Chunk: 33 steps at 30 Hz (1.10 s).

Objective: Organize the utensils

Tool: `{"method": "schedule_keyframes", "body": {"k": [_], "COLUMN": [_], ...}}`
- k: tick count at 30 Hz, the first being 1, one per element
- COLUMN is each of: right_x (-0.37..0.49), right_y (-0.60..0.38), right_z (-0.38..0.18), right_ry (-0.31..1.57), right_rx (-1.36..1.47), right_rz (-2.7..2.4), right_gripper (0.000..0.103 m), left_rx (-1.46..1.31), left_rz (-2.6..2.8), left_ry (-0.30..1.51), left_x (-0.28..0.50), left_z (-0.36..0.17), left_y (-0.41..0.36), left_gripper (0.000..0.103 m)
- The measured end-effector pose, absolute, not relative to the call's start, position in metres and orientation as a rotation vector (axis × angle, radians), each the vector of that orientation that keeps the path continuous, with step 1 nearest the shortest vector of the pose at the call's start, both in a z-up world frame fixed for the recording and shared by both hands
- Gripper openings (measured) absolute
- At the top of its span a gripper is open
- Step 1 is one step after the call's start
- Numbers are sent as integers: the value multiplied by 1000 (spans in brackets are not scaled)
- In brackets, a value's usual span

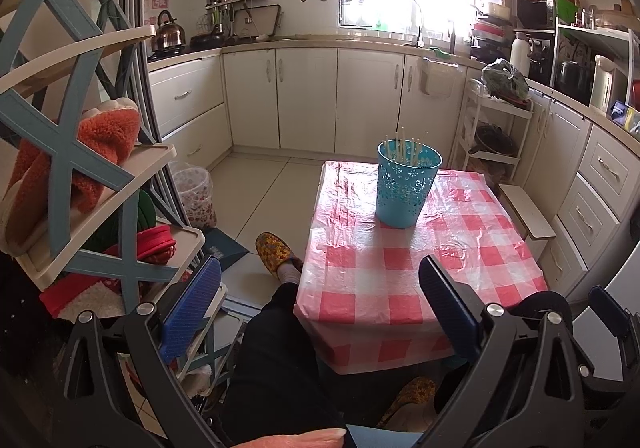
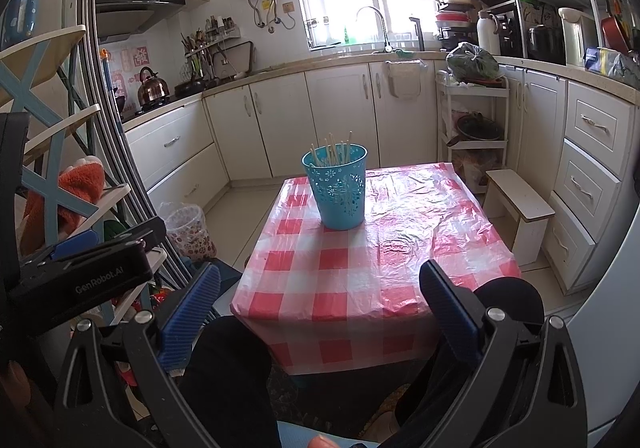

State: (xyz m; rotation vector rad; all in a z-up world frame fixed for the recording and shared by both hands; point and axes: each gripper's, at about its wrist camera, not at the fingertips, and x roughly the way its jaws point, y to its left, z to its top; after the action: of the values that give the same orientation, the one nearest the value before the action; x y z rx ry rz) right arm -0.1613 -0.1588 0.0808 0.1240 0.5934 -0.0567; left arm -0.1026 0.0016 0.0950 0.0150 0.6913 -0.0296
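The pale wooden chopsticks (image 2: 334, 150) stand together in the perforated turquoise plastic bin (image 2: 338, 190) near the desk's (image 2: 400, 248) far edge. Both tools, left (image 1: 320, 312) and right (image 2: 320, 312), gape wide, empty; sorting looks finished.

Red-and-white checks, with a turquoise cup on top

We see a tablecloth (image 2: 400, 248) in red-and-white check; on it stands a turquoise cup (image 2: 338, 188) with a punched flower pattern, holding pale chopsticks (image 2: 334, 152). Left of the tablecloth are a yellow patterned slipper (image 1: 276, 252) and a blue-and-cream rack (image 1: 80, 176).
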Motion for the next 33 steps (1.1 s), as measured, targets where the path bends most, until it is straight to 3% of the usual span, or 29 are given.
{"method": "schedule_keyframes", "body": {"k": [33], "right_x": [-161], "right_y": [-159], "right_z": [81], "right_ry": [595], "right_rx": [123], "right_rz": [-56], "right_gripper": [96], "left_rx": [13], "left_rz": [-22], "left_ry": [685], "left_x": [-105], "left_z": [97], "left_y": [5], "left_gripper": [95]}}
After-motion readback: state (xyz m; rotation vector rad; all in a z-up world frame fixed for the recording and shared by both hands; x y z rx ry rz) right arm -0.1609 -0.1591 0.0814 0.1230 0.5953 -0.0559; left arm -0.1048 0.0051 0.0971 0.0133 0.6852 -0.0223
